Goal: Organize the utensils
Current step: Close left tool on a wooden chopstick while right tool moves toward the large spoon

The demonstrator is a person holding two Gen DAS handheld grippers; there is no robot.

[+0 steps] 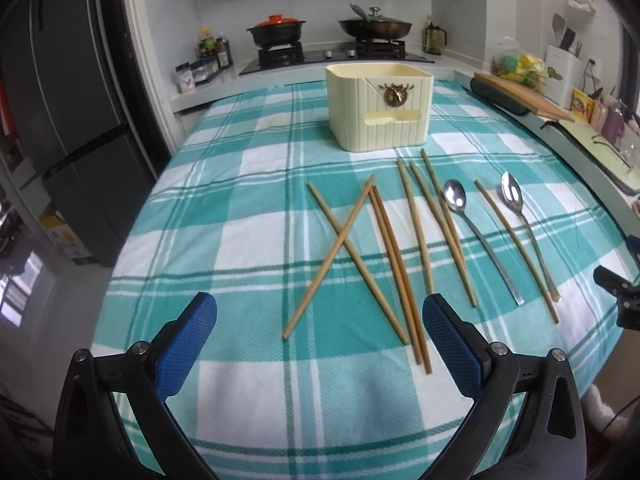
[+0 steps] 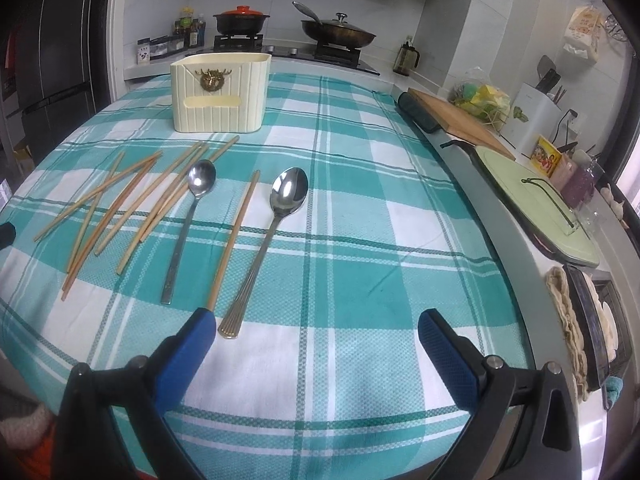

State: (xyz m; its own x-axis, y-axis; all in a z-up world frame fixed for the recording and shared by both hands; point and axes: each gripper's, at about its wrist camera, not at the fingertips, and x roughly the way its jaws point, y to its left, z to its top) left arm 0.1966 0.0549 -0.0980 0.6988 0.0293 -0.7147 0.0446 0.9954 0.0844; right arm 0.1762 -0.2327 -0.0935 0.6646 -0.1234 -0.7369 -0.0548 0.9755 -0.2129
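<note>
Several wooden chopsticks (image 1: 384,248) lie scattered on the teal checked tablecloth (image 1: 240,208), two of them crossed. Two metal spoons lie to their right: a smaller one (image 1: 476,232) and a larger one (image 1: 528,228), with a single chopstick (image 1: 516,248) between them. A cream utensil holder (image 1: 380,106) stands behind them. My left gripper (image 1: 320,320) is open and empty, just short of the near chopstick ends. In the right wrist view the chopsticks (image 2: 132,196), the spoons (image 2: 188,216) (image 2: 272,232) and the holder (image 2: 220,92) show. My right gripper (image 2: 316,332) is open and empty near the larger spoon's handle end.
A stove with a black pot (image 1: 276,32) and a wok (image 1: 374,26) stands behind the table. A fridge (image 1: 60,120) stands at the left. A counter on the right holds a cutting board (image 2: 460,120), a green tray (image 2: 536,204) and jars.
</note>
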